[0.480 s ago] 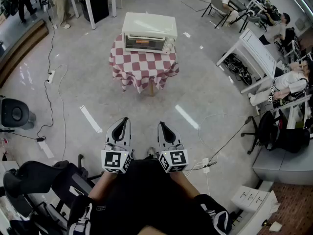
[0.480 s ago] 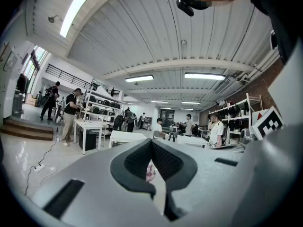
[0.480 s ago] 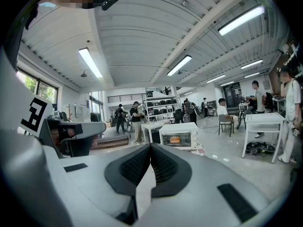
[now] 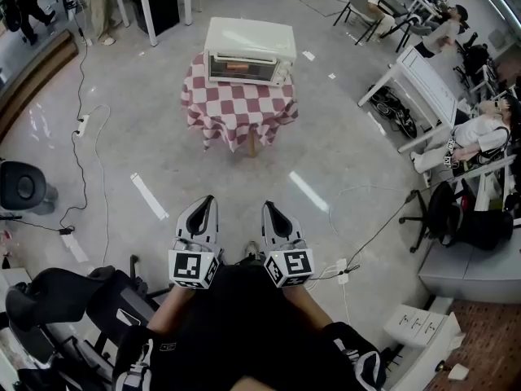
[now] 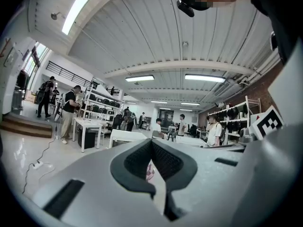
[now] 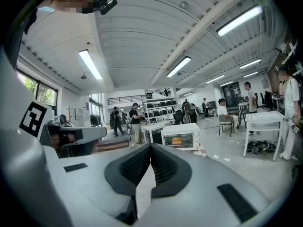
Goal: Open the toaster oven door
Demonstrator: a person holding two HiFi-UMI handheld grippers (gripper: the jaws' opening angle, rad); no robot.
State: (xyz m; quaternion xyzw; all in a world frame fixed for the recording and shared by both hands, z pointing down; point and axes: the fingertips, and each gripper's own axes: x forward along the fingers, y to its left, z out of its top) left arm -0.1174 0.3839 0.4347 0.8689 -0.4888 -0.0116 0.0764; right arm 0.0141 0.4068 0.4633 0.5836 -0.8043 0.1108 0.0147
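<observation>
Text/nos.: none legible in any view.
Toaster oven (image 4: 248,53): no brand/label readable, too small.
Signs: none made out.

- Toaster oven (image 4: 248,51), upper centre of the head view: cream-white casing; dark door window (image 4: 242,72) with an orange patch behind it.
- Tablecloth (image 4: 236,108), directly beneath: red-and-white check.
- Floor (image 4: 146,137): pale grey, glossy, with white streaks of reflected light.
- Left gripper (image 4: 207,202) and right gripper (image 4: 268,208), lower centre: light grey shells; black, finely ribbed pads (image 5: 137,162).
- Marker cubes (image 4: 194,267): white faces with black square patterns.
- Person's clothing (image 4: 244,332), bottom centre: black.
- Tables (image 4: 423,88), upper right: white.
- Corner flooring (image 4: 488,340), lower right: brick red.
- Ceiling (image 5: 156,41), left gripper view: white, ribbed.
</observation>
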